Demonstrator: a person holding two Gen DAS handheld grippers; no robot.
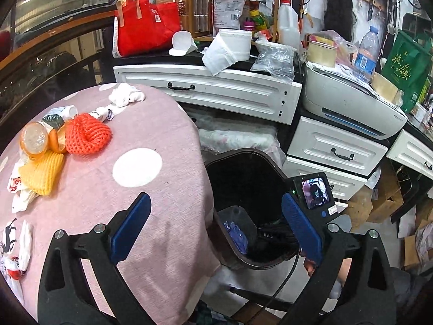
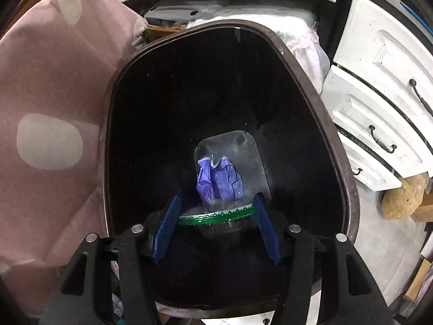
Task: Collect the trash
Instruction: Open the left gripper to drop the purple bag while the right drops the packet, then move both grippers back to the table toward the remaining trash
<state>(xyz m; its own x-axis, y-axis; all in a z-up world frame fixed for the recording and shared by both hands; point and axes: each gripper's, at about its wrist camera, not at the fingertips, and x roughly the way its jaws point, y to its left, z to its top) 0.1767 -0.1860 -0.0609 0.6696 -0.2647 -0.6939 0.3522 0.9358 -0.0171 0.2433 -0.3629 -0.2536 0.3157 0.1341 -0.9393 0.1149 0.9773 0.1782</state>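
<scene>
On the pink polka-dot tablecloth (image 1: 151,124) lies trash: a red foam net (image 1: 88,134), a yellow foam net (image 1: 40,173), an orange-rimmed lid (image 1: 33,140), a crumpled white tissue (image 1: 125,94) and printed wrappers (image 1: 16,241). My left gripper (image 1: 215,196) hangs open and empty over the table's edge. A dark trash bin (image 1: 243,153) stands beside the table. My right gripper (image 2: 217,199) points down into the bin (image 2: 311,86), shut on a clear packet with a green serrated edge (image 2: 216,215) that spans pad to pad. A purple crumpled wrapper (image 2: 219,180) lies on a clear tray (image 2: 243,146) at the bottom.
White drawers (image 1: 216,92) and a printer (image 1: 346,105) stand behind the bin. The counter holds a red bag (image 1: 147,29), a tissue roll (image 1: 230,48), a water bottle (image 1: 365,54) and a green bag (image 1: 408,65). Cardboard boxes (image 1: 387,203) crowd the floor at the right.
</scene>
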